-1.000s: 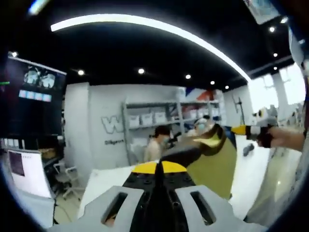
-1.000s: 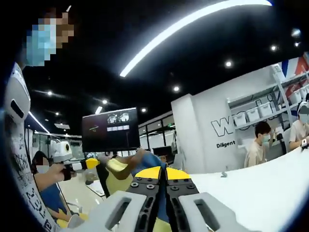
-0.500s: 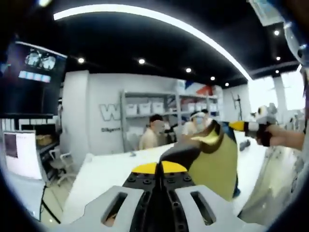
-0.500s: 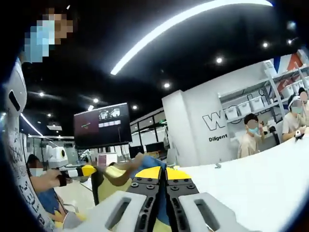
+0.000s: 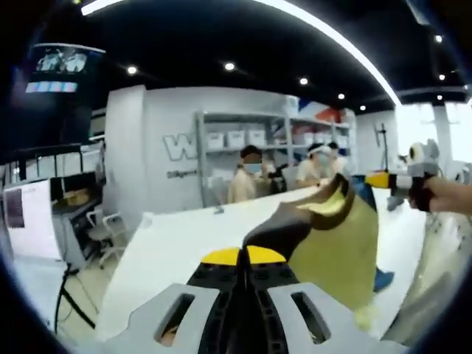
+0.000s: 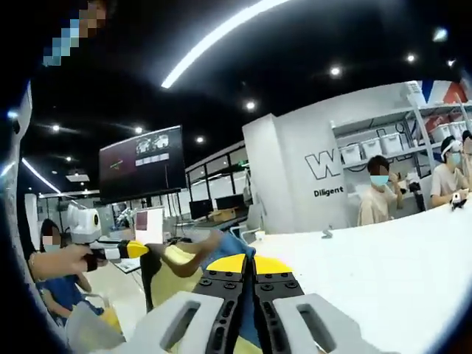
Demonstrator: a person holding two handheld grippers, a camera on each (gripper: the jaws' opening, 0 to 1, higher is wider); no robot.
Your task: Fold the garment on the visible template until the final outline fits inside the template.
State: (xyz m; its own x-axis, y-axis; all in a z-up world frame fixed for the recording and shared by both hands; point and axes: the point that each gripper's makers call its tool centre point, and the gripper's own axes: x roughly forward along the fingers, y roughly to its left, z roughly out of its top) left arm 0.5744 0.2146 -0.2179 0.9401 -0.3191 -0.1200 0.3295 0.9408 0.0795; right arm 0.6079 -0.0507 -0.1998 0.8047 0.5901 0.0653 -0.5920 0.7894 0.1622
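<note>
The garment (image 5: 332,247), olive-yellow with a dark collar part and a blue edge, hangs in the air, stretched between both grippers above the white table (image 5: 177,243). My left gripper (image 5: 240,257) is shut on its dark end. The right gripper (image 5: 380,180) comes in from the right, held by a hand (image 5: 446,195), and pinches the garment's far corner. In the right gripper view my right gripper (image 6: 248,263) is shut on blue and yellow cloth of the garment (image 6: 184,259). The left gripper (image 6: 125,251) shows at the left, holding the other end. No template outline can be made out.
The white table (image 6: 383,254) runs far to the right. Behind it sit people in masks (image 5: 247,173) in front of shelves with white bins (image 5: 228,140). A dark screen (image 6: 141,164) hangs at the left, and an office chair (image 5: 99,236) stands by the table's end.
Both views have tipped downward, so more of the white table shows. The garment stays stretched between the two shut grippers, hanging a little lower and closer to the table.
</note>
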